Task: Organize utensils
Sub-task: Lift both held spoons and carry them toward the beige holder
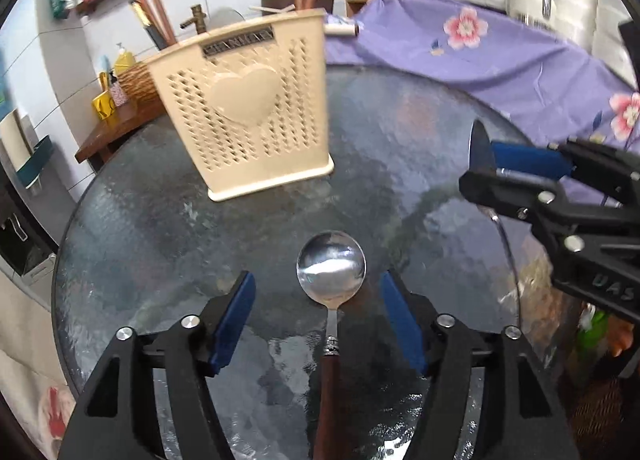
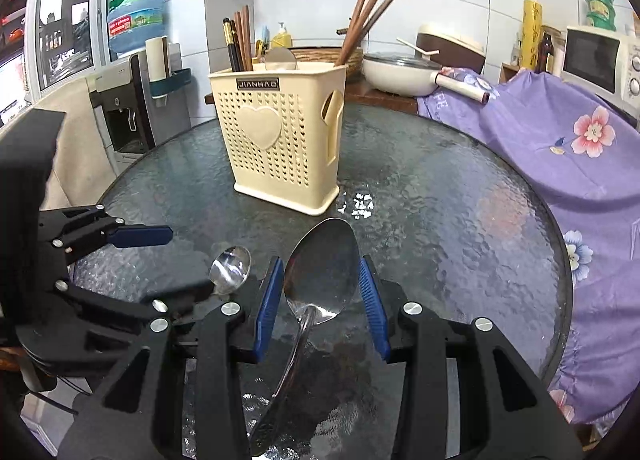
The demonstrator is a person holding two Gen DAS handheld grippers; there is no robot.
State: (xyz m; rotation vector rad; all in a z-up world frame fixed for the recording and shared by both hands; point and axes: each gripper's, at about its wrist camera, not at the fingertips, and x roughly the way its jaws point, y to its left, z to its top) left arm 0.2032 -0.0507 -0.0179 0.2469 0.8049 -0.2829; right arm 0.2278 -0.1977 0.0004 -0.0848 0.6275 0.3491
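Glass table [image 1: 400,140] beneath down-tilted left gripper [image 1: 318,324]

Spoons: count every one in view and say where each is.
3: wood-handled round spoon between the open left gripper pads; large steel spoon in the right gripper; one bowl in the cream perforated caddy. Others may hide.

"jianhao" plate on the cream utensil holder [image 2: 280,140].
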